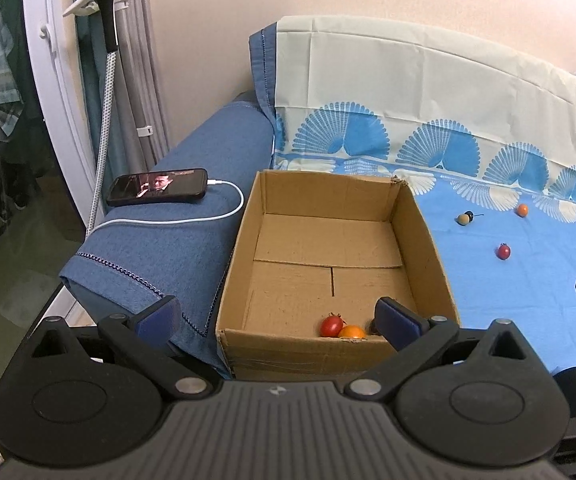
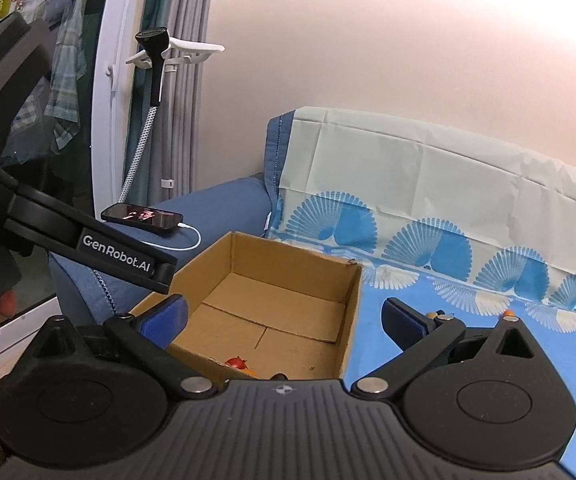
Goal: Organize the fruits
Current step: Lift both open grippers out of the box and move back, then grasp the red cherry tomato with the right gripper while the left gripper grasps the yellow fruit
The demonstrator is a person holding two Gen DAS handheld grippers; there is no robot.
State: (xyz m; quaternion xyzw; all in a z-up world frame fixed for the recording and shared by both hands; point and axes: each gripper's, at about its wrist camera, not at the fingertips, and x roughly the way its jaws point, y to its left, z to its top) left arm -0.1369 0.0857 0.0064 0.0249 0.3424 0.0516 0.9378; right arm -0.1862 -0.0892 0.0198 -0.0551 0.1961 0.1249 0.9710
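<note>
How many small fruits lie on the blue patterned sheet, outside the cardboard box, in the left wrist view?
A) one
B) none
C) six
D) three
D: on the sheet to the right of the box lie a red fruit, an orange fruit and a pale fruit with a dark part beside it, all apart from each other.

— What sat in the cardboard box (image 1: 419, 240)?
— A red cherry tomato (image 1: 331, 326) with its green calyx and an orange one (image 1: 352, 332), touching, against the near wall of the open, upright box.
— And outside it?
— On the blue sheet (image 1: 507, 320): a red tomato (image 1: 503, 251), an orange one (image 1: 522, 210) farther back, and a yellowish fruit (image 1: 463, 219) touching a dark, stemmed one (image 1: 469, 215).
</note>
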